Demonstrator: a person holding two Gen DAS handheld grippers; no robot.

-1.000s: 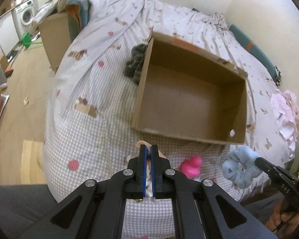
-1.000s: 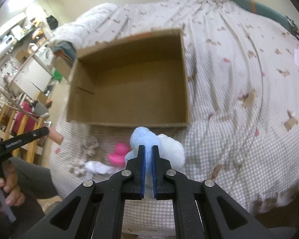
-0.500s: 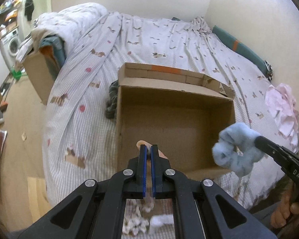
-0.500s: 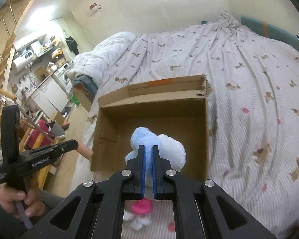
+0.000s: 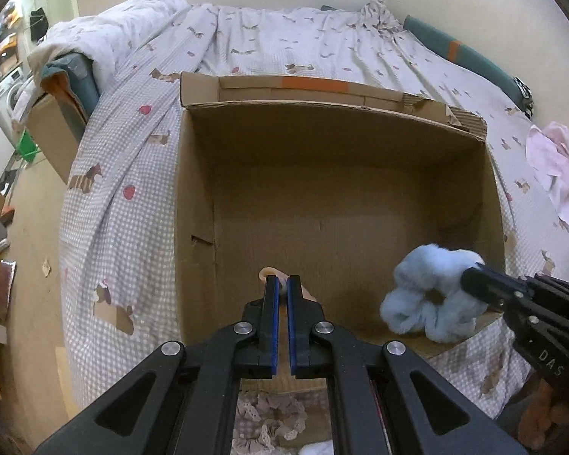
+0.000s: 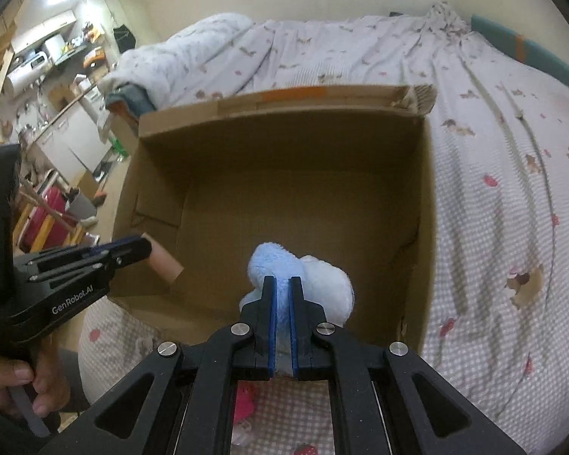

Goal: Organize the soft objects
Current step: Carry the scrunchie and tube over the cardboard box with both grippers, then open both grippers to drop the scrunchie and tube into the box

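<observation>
An open, empty cardboard box (image 5: 334, 113) (image 6: 163, 140) lies on the bed. My left gripper (image 5: 280, 284) is shut on a small peach soft item (image 5: 270, 273) and holds it over the box's near left part; it shows in the right wrist view (image 6: 132, 252) with the peach item (image 6: 165, 265). My right gripper (image 6: 280, 284) is shut on a fluffy light-blue scrunchie (image 6: 307, 284) over the box's near right edge. It also shows in the left wrist view (image 5: 470, 276), with the scrunchie (image 5: 428, 299).
A lace scrunchie (image 5: 273, 421) and a pink plush toy (image 6: 244, 404) lie on the checked bedspread (image 6: 493, 227) just in front of the box. Pink cloth (image 5: 557, 167) lies at the right. Another box (image 5: 53, 129) stands beside the bed on the left.
Both grippers rose from the bedspread and moved forward over the box, each carrying its item. The box now fills both views.
</observation>
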